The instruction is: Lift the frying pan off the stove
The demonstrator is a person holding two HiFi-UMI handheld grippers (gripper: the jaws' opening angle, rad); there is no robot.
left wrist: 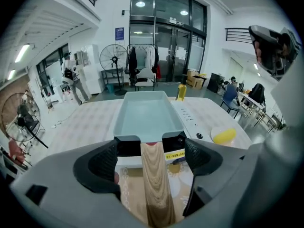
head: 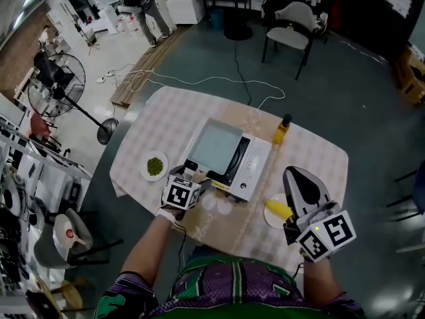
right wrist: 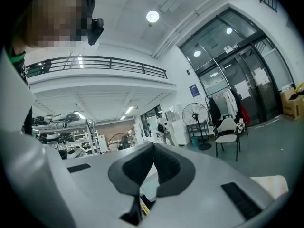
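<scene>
The frying pan (head: 214, 145) is a pale grey-blue rectangular one with a light wooden handle (left wrist: 154, 175). It sits on the left part of a white stove (head: 254, 168) in the middle of the table. My left gripper (head: 193, 176) is at the pan's near end, shut on the handle. In the left gripper view the handle runs between both jaws of the left gripper (left wrist: 152, 146), and the pan (left wrist: 148, 113) lies straight ahead. My right gripper (head: 297, 176) is held above the table's right side, away from the pan. The right gripper (right wrist: 153, 148) is shut and holds nothing.
A white plate of green vegetables (head: 155, 165) lies left of the stove. A plate with a yellow item (head: 277, 209) lies at its right front, under my right gripper. A yellow bottle (head: 283, 129) stands behind the stove. A chair (head: 292, 28) and a fan (head: 56, 78) stand on the floor beyond.
</scene>
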